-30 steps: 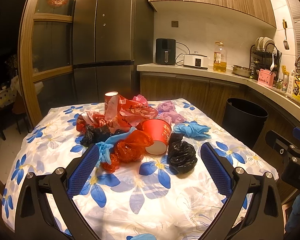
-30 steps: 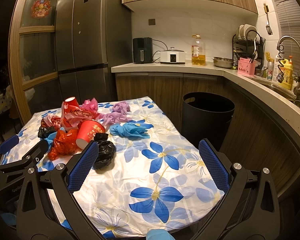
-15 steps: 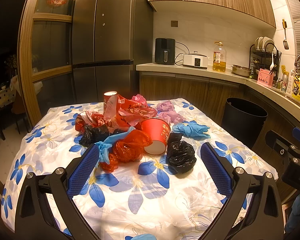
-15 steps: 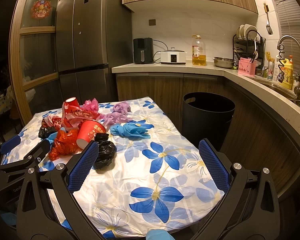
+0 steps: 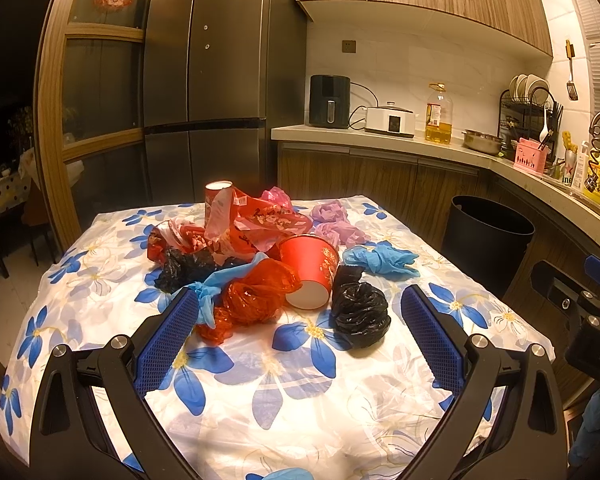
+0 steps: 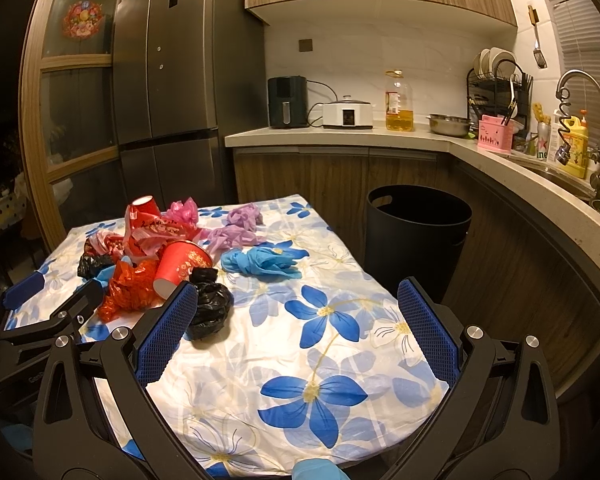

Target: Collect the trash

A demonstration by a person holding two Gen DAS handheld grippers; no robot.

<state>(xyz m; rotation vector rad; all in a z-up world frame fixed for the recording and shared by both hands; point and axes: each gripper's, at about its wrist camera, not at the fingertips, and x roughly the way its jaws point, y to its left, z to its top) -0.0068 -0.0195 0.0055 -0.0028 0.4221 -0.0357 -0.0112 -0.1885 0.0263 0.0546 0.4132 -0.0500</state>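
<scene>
A heap of trash lies on the flowered tablecloth [image 5: 300,380]: a tipped red paper cup [image 5: 310,270], a crumpled red bag [image 5: 256,298], a black bag ball [image 5: 360,314], blue gloves [image 5: 380,260], purple wads [image 5: 336,224], a second black bag [image 5: 184,268] and an upright red cup [image 5: 218,204]. My left gripper [image 5: 300,332] is open and empty, just short of the red bag and black ball. My right gripper [image 6: 296,324] is open and empty over the table's right part, the black ball [image 6: 208,308] by its left finger.
A black open trash bin [image 6: 416,236] stands on the floor right of the table, against the wooden counter cabinets [image 6: 340,176]. A tall grey fridge [image 5: 208,80] stands behind the table. The counter holds appliances, an oil bottle and a dish rack.
Both grippers have crept slightly forward toward the trash heap. Nothing was taken hold of; both stay open.
</scene>
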